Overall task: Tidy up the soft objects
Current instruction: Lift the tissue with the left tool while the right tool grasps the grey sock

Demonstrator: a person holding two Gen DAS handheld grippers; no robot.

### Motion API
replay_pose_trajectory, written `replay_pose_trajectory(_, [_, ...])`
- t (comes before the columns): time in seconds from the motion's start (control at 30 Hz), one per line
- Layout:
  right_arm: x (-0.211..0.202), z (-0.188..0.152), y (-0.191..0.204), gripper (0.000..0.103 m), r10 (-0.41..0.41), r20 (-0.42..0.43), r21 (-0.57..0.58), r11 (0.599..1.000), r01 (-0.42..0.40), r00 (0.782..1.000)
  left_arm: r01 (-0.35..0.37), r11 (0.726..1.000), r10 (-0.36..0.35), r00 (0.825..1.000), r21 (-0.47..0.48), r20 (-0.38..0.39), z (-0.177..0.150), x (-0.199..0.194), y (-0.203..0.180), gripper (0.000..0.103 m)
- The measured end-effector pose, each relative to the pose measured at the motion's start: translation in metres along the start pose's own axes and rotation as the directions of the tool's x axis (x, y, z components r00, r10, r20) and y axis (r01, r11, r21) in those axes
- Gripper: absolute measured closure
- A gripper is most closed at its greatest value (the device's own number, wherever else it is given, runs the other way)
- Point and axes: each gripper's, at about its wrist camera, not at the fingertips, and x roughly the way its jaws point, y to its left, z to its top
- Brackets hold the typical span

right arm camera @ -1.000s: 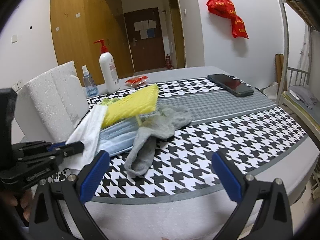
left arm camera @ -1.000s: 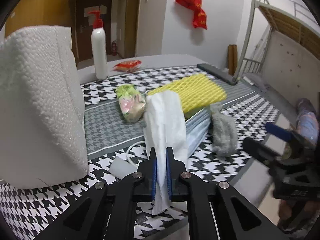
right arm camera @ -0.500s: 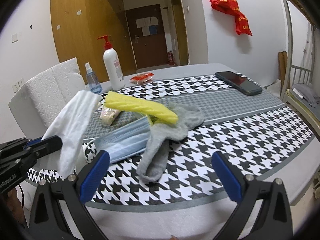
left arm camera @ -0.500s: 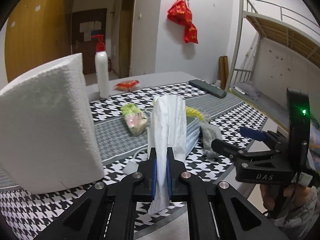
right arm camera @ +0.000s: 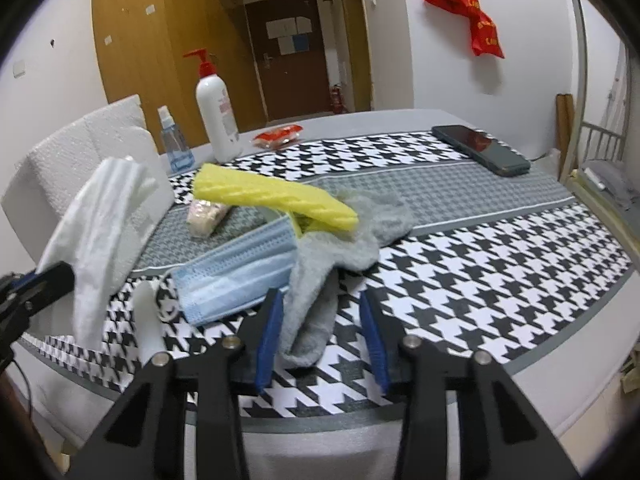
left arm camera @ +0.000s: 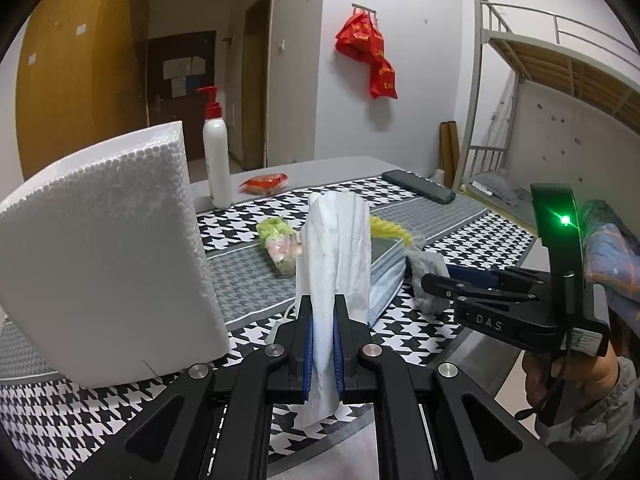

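Left wrist view: the left gripper (left arm camera: 322, 344) is clenched on a white tissue (left arm camera: 334, 248) at centre frame, foam block (left arm camera: 100, 248) at left. Right wrist view: the right gripper (right arm camera: 322, 336) is closing, pads not yet touching the grey sock (right arm camera: 316, 292) at lower centre; blue mask (right arm camera: 236, 272) just left.

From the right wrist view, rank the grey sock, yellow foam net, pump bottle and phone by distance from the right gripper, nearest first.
1. grey sock, between the right gripper fingers
2. yellow foam net, centre, beyond the sock
3. pump bottle far left and phone far right: too close to call
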Motion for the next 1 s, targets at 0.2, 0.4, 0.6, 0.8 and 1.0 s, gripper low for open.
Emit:
replay_pose_trajectory(0.2, [-0.005, -0.003, -0.004, 0.094, 0.003, -0.01, 0.008, 1.0, -0.003, 1.0, -0.008, 1.0, 0.008, 1.0, -0.009, 0.009, -0.002, -0.007, 0.002, 0.094])
replay_pose_trajectory(0.4, [-0.031, -0.005, -0.01, 0.095, 0.023, 0.031, 0.034, 0.999, -0.024, 0.999, -0.012, 1.0, 0.012, 1.0, -0.014, 0.013, -0.005, -0.019, 0.003, 0.094])
replay_pose_trajectory(0.6, [-0.054, -0.003, -0.006, 0.094, 0.031, 0.063, 0.031, 0.999, -0.033, 0.998, -0.02, 1.0, 0.021, 0.999, -0.021, 0.034, -0.006, -0.032, 0.005, 0.094])
replay_pose_trajectory(0.8, [-0.036, 0.004, 0.001, 0.074, 0.002, 0.037, 0.001, 1.0, -0.002, 0.999, -0.039, 0.999, 0.039, 0.999, -0.037, 0.025, -0.01, -0.033, 0.01, 0.094])
replay_pose_trajectory(1.0, [-0.012, 0.013, 0.003, 0.053, -0.008, 0.008, -0.027, 1.0, 0.008, 1.0, -0.044, 0.997, 0.045, 0.999, -0.055, 0.022, -0.01, -0.027, 0.014, 0.094])
